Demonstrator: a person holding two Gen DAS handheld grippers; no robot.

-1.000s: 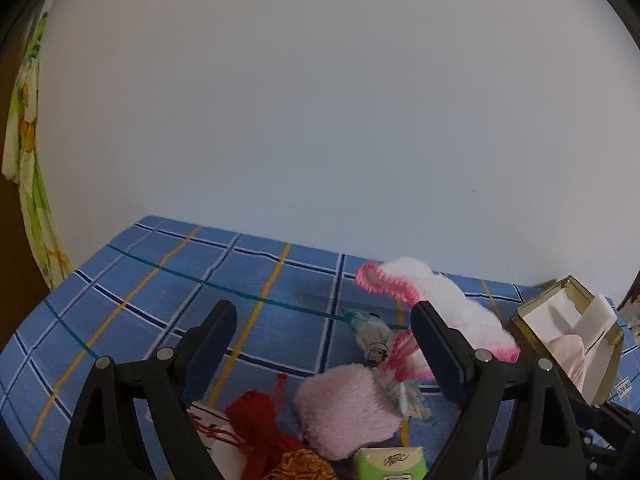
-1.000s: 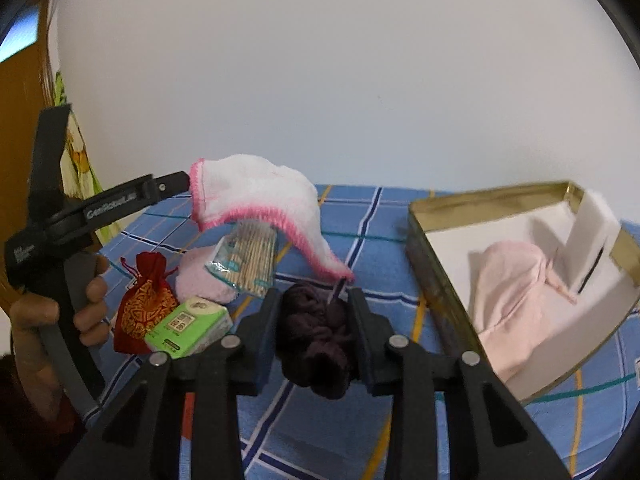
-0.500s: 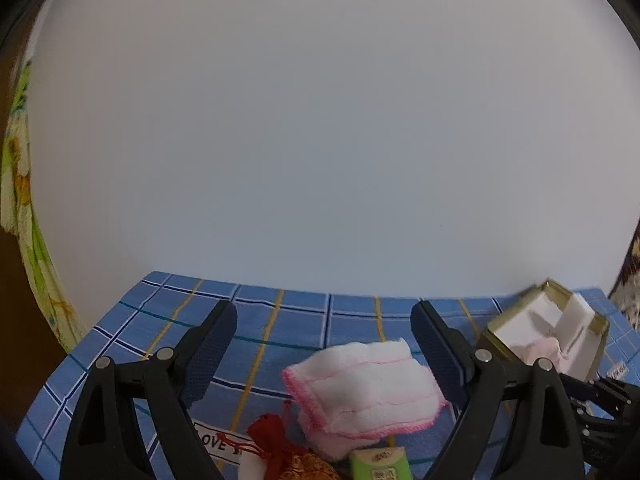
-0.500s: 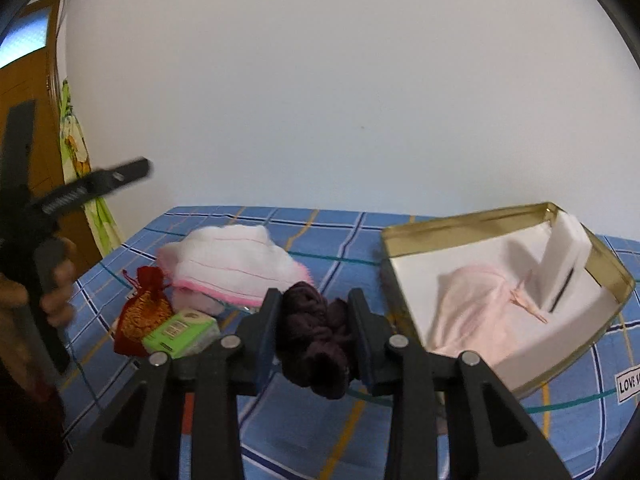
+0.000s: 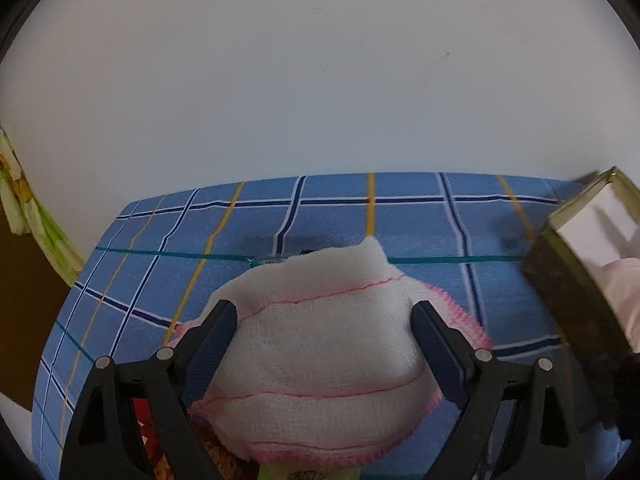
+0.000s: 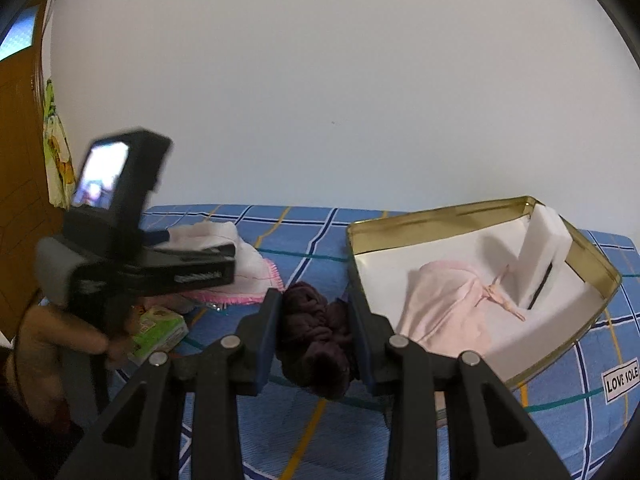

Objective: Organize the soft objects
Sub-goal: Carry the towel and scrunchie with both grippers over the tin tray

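Since the earlier frames, the left gripper (image 5: 324, 344) has closed in on the white pink-edged cloth (image 5: 320, 360), which now fills the gap between its wide-open jaws, while the tin box (image 6: 472, 216) has drawn nearer in the right wrist view. The right gripper (image 6: 316, 336) is clamped on the dark maroon fabric bundle (image 6: 316, 340), held above the blue checked tablecloth (image 6: 304, 232). The box lies just right of and beyond that bundle, long axis running away to the right, so the right gripper is the nearer one; a pale pink garment (image 6: 448, 300) already lies inside.
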